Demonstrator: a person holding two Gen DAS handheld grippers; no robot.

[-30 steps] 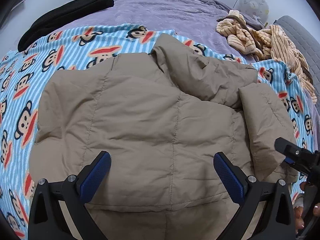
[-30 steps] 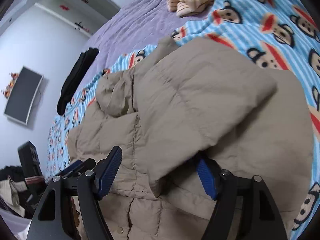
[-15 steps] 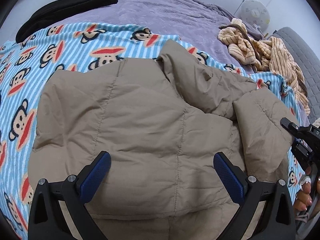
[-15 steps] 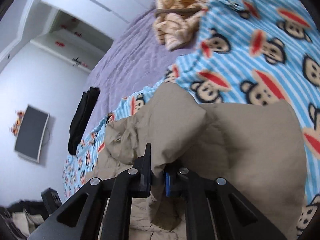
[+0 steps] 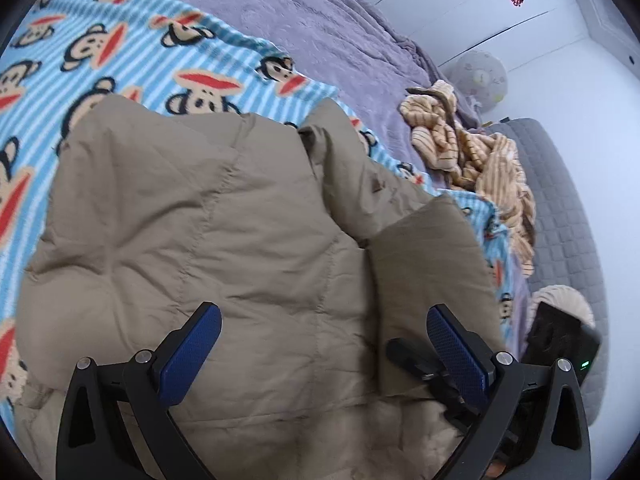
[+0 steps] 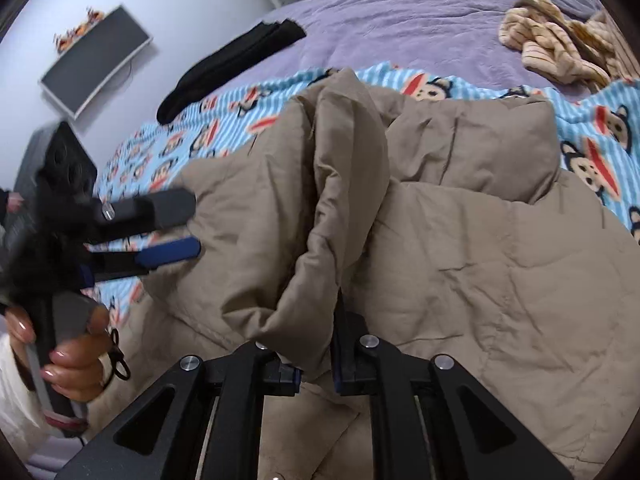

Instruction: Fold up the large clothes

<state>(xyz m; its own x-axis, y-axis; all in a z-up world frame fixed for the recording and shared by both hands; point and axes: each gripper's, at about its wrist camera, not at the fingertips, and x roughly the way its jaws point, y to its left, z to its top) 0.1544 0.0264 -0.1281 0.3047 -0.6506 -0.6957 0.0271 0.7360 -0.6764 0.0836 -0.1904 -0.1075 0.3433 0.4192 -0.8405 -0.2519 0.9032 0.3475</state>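
A large tan quilted jacket [image 5: 224,240] lies spread on a blue striped monkey-print blanket [image 5: 120,52]. My left gripper [image 5: 324,344] hovers open above the jacket's lower part, nothing between its blue pads. In the right wrist view my right gripper [image 6: 316,364] is shut on a tan sleeve [image 6: 340,208] of the jacket [image 6: 500,280], holding it bunched and lifted over the jacket's body. The left gripper [image 6: 176,228] shows there at the left, held by a hand [image 6: 76,360]. The right gripper's black tip [image 5: 412,356] shows beside my left gripper's right finger.
A purple bedspread [image 5: 328,40] covers the bed beyond the blanket. A striped beige garment [image 5: 472,148] lies crumpled at the far right. A black garment [image 6: 232,64] lies at the far left. A grey padded bed edge [image 5: 560,216] runs along the right. A monitor [image 6: 96,60] hangs on the wall.
My right gripper shut on the sleeve and carried it leftward over the jacket's body. My left gripper stayed open and swung to face further right.
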